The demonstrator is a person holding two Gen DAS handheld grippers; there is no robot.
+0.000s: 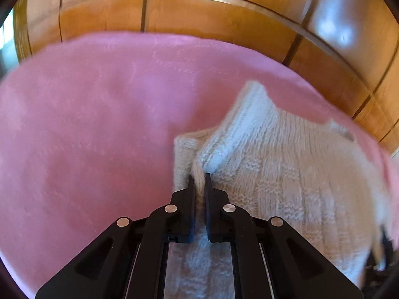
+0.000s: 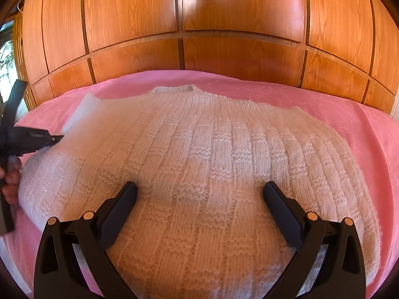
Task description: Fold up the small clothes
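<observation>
1. Black linkage arms of the left gripper [image 1: 200, 178] fill the near edge of the left wrist view, with its two jaws drawn nearly together.
2. Between those jaws sits a pinched fold of a cream knitted sweater [image 1: 274, 174], so this gripper is clamped on the knit at the garment's left edge.
3. Beyond the pinch, a ribbed sleeve [image 1: 239, 127] of the sweater angles up and away toward the far right (this view is somewhat blurred).
4. Under the sweater lies a pink bedspread [image 1: 87, 124], which covers most of the left and far part of that view.
5. Past the bedspread stands a wooden panelled wardrobe [image 1: 199, 12] with a glossy orange-brown finish.
6. Seen from the right wrist view, the right gripper [image 2: 200, 189] has its jaws spread wide apart, holding nothing, above the near hem area of the sweater [image 2: 199, 162].
7. Spread flat on the pink bedspread [image 2: 349, 114], the sweater shows a basket-weave pattern, its neckline [image 2: 174, 89] at the far side.
8. At the left edge of this view the left gripper [image 2: 58, 139] meets the sweater's left side, and part of a hand [image 2: 10, 182] holding it shows just below.
9. Wooden wardrobe [image 2: 199, 25] doors fill the far background.
</observation>
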